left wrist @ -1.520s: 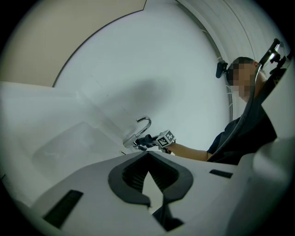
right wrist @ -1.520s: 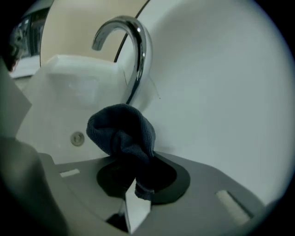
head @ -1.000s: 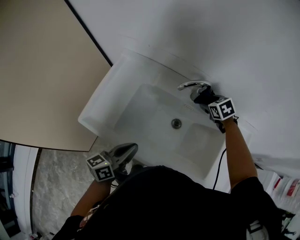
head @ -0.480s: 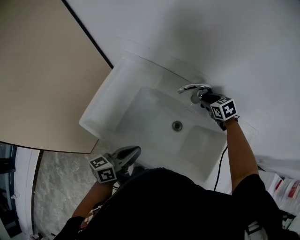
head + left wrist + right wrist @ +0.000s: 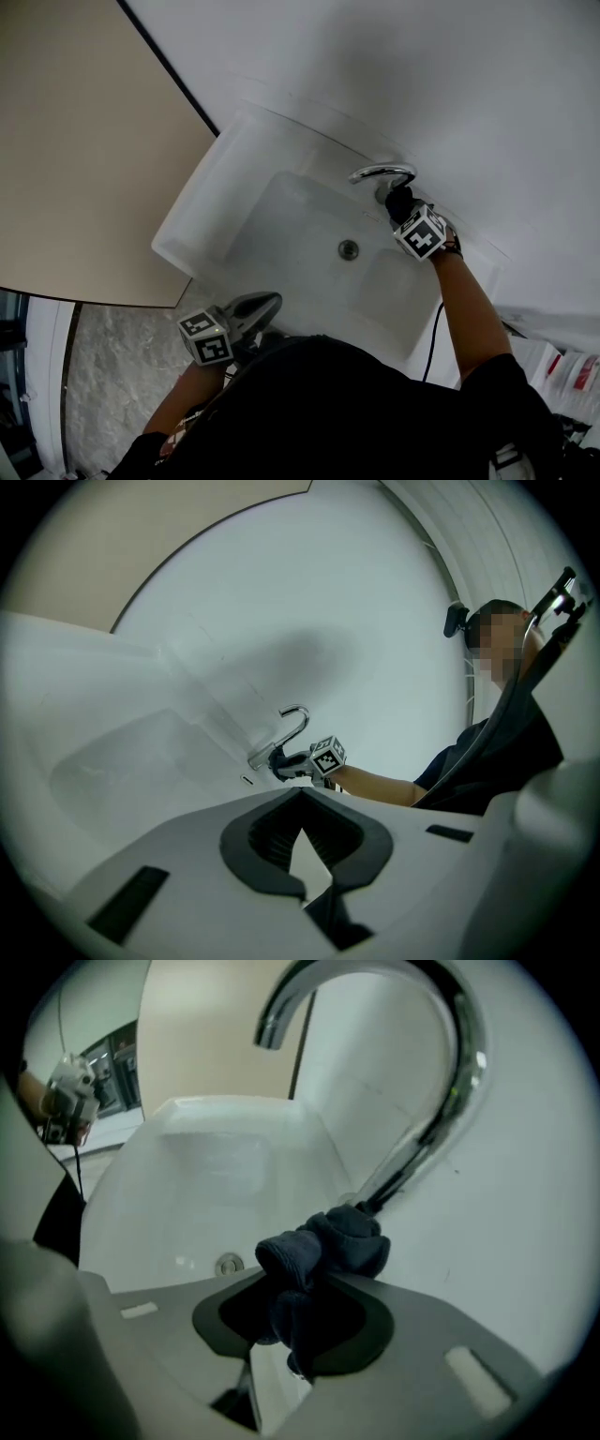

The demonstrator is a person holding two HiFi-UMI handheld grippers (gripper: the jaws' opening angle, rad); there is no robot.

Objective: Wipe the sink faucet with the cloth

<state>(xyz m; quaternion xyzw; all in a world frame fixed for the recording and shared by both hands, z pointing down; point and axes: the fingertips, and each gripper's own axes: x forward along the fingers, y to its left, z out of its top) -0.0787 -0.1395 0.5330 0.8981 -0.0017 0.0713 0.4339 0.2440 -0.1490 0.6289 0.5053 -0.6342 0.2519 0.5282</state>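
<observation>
A curved chrome faucet [image 5: 380, 172] stands at the back rim of the white sink [image 5: 202, 202]. My right gripper [image 5: 400, 203] points steeply down at the faucet's base. In the right gripper view a bunched dark cloth [image 5: 323, 1246] sits between the jaws of that gripper [image 5: 300, 1321], which are closing on it, and the cloth's far end presses against the foot of the faucet [image 5: 450, 1072]. My left gripper [image 5: 258, 305] hangs shut and empty at the sink's near edge, well away from the faucet [image 5: 293, 728]. Its jaws [image 5: 302, 855] meet with nothing between them.
The drain [image 5: 349, 249] lies mid-basin, in front of the faucet. A beige panel [image 5: 84, 141] stands to the sink's left, a white wall behind it. Marble floor [image 5: 112, 375] shows lower left. A cable [image 5: 433, 337] trails from my right arm. Boxed items [image 5: 562, 370] sit at lower right.
My right gripper has shifted left and down toward the faucet's base and rolled, its marker cube now turned. The left gripper has stayed where it was.
</observation>
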